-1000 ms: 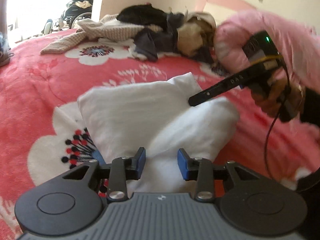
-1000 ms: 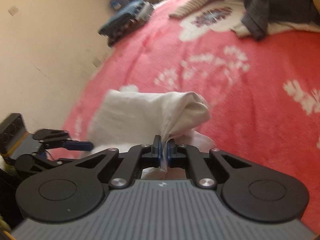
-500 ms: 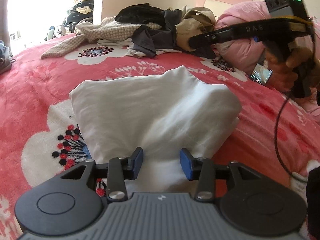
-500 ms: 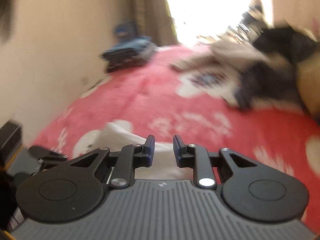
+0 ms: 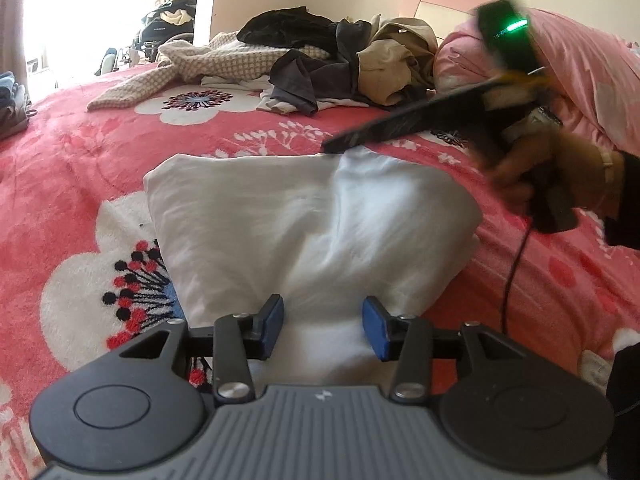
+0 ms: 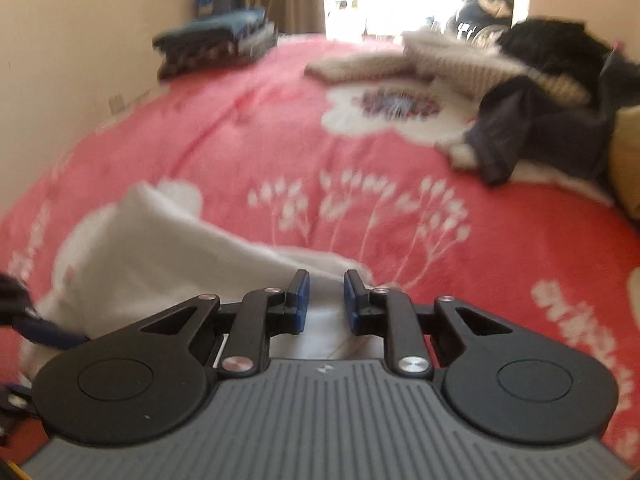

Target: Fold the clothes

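On the pink floral bedspread (image 5: 72, 168) lies a folded white garment (image 5: 304, 224), its near edge running under the left gripper (image 5: 322, 327). That gripper's blue-padded fingers (image 5: 272, 320) stand well apart with only the white cloth showing in the gap between them; they clasp nothing.

From the left wrist view, the right gripper (image 5: 332, 147) comes in from the right side, blurred, its dark tip over the far edge of the white garment. Whether it touches the cloth cannot be told. A hand (image 5: 560, 168) grips its handle, a green light glows on its body, and a thin black cable (image 5: 516, 256) hangs down from it to the bedspread.

From the right wrist view, the right gripper (image 6: 323, 304) has its fingers parted by a narrow gap and empty, with the white garment (image 6: 160, 264) directly below and spreading off to the left. At the far left edge a dark, blue-tipped part of the left gripper (image 6: 44, 334) shows against the cloth.

Farther up the bed sits a heap of unfolded clothes (image 5: 320, 56): a beige checked piece, black and dark grey items, something tan. A pink pillow (image 5: 580, 72) rests beside the heap. By the wall, a stack of folded dark clothes (image 6: 216, 44) sits on the bedspread's far corner.
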`<action>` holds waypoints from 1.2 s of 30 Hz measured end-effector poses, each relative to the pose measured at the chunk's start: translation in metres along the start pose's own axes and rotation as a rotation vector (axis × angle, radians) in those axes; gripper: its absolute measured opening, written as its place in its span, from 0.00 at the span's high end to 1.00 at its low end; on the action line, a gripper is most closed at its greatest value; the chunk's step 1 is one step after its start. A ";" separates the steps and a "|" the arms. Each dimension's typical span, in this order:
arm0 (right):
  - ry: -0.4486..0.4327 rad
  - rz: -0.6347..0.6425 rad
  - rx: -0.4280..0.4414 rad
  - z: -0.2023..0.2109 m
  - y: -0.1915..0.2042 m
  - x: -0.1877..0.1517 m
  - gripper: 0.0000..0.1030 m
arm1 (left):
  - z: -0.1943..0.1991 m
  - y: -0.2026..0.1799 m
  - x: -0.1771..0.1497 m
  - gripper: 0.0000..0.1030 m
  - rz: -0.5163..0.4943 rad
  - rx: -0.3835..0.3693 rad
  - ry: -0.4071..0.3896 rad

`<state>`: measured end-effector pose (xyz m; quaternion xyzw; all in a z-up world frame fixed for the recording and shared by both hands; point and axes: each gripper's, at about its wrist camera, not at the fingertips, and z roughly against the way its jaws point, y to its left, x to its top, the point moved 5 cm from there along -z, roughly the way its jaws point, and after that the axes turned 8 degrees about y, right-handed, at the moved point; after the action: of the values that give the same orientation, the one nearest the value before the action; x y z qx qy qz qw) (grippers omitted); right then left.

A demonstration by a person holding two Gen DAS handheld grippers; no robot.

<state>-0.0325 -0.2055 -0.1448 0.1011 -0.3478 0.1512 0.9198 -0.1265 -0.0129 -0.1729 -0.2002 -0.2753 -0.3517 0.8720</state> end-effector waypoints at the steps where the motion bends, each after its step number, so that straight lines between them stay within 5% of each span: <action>1: -0.033 -0.002 0.024 0.015 0.004 0.001 0.83 | 0.000 0.000 0.000 0.56 0.003 -0.002 0.000; 5: -0.091 0.049 0.170 0.066 0.032 -0.002 0.83 | -0.001 0.002 0.001 0.55 0.015 -0.012 0.000; 11: -0.017 0.183 0.283 0.078 0.069 -0.042 0.83 | -0.001 0.005 0.000 0.55 0.042 -0.032 -0.005; 21: 0.097 0.039 0.231 0.029 0.048 -0.085 0.85 | 0.018 0.018 0.021 0.56 0.051 -0.058 -0.094; 28: 0.089 -0.003 0.236 0.026 0.043 -0.090 0.85 | -0.014 0.074 0.054 0.59 0.120 -0.006 -0.120; 36: 0.082 0.001 0.217 0.031 0.049 -0.093 0.85 | -0.042 0.124 0.048 0.79 0.294 -0.151 -0.107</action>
<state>-0.1349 -0.1886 -0.1802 0.1935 -0.2917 0.1924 0.9168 0.0061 0.0239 -0.1945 -0.3215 -0.2622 -0.2289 0.8806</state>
